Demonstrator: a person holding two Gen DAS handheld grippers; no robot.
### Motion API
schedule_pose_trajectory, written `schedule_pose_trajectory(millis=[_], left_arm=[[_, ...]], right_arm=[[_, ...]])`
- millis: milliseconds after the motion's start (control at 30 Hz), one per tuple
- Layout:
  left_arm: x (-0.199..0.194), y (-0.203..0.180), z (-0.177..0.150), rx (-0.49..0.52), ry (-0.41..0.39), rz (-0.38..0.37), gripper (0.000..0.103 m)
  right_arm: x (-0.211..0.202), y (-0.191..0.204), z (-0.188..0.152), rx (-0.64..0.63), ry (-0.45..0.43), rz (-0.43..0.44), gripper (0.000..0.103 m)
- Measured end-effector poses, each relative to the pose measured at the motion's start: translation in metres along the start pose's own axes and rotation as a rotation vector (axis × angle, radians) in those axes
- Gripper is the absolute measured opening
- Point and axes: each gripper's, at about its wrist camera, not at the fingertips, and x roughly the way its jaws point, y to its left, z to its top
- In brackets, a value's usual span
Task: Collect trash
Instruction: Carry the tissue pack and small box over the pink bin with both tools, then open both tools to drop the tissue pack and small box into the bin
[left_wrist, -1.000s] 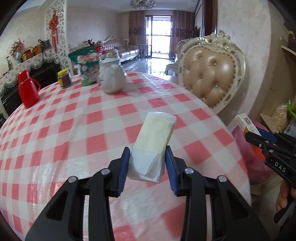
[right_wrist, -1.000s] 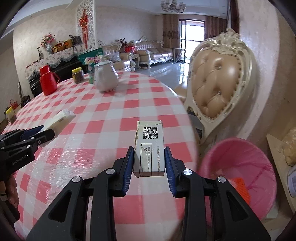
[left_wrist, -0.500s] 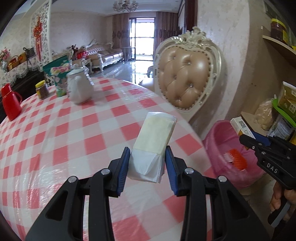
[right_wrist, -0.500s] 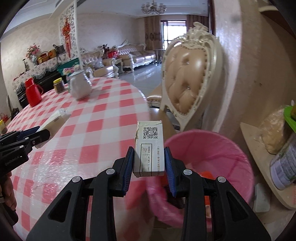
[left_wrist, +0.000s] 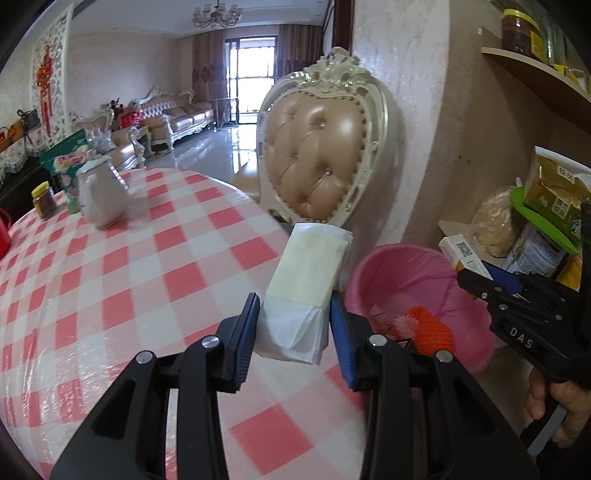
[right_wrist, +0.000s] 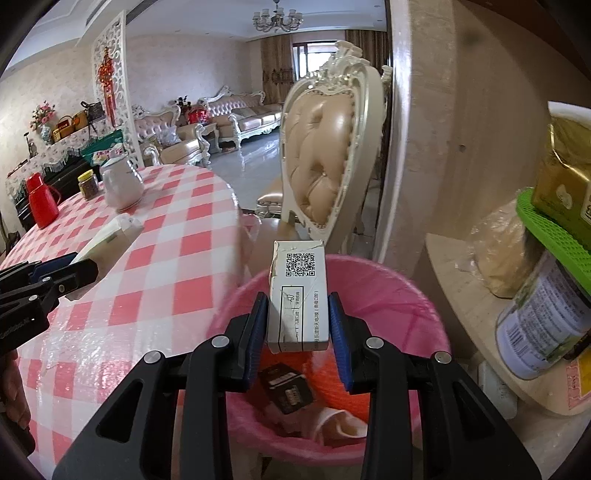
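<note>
Pink bin under boxed right hand-held gripper, checked table beside

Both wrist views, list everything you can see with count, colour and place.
Table: one, red-white check cloth, left.
Jug: one, white, far on table.
Jar: one, yellow lid, beside jug.
Flask: one, red, table's far edge.
Chair: one, cream and tan, behind table.
Bin: one, pink, beside table, trash inside.
Tissue pack: one, white, in left tool.
Small box: one, white with QR code, in right tool, over bin.
Left tool: black, blue pads.
Right tool: same.
</note>
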Motion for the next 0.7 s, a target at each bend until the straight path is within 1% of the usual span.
schedule_pose_trajectory(millis=[367, 700], left_arm=[[0.02, -0.049, 0.01, 0.023, 0.007, -0.059, 0.037], [0.047, -0.081, 0.015, 0.033, 0.041, -0.104, 0.037]], right_arm=[[0.007, -0.033, -0.004, 0.019, 0.007, -0.03, 0.033], [0.019, -0.051, -0.004, 0.034, 0.018, -0.043, 0.033]])
